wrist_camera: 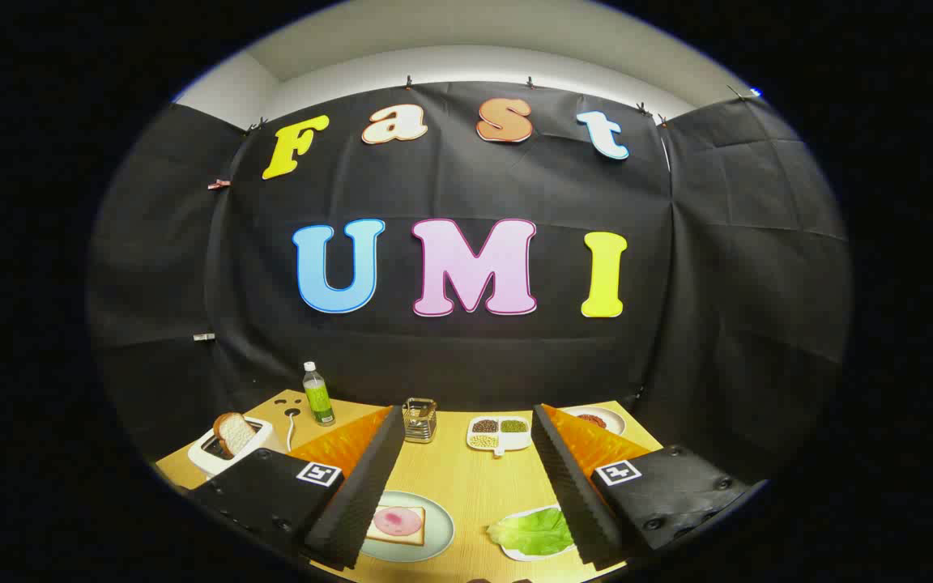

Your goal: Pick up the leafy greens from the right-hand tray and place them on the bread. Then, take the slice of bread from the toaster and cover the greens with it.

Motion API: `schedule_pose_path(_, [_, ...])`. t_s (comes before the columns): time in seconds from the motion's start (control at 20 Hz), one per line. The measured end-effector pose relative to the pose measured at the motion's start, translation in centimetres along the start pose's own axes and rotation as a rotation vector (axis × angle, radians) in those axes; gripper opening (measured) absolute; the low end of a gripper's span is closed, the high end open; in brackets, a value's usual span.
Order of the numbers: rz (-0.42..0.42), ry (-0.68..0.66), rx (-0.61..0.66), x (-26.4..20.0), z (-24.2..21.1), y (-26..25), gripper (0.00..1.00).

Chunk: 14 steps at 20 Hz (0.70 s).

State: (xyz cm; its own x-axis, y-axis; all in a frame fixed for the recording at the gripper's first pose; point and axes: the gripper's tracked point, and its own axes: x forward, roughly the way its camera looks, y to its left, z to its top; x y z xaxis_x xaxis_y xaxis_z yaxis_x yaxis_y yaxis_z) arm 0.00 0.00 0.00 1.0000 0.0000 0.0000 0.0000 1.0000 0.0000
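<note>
Tool (466, 478) open, greens (533, 532) by right finger, bread (396, 524) by left — toaster (227, 448) beyond.

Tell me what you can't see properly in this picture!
- Toaster, gripper view: its front is hidden behind the left finger of the open tongs, which grip nothing.
- Leafy greens on their tray: the right finger covers one end.
- Bread on the plate: one corner sits behind the left finger.
- Divided dish: its fillings are too small to name.
</note>
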Motion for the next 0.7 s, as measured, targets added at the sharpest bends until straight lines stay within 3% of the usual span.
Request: schedule_pose_path(0.7, [-0.003, 0.066, 0.007, -0.6, -1.9, -1.0, 0.97])
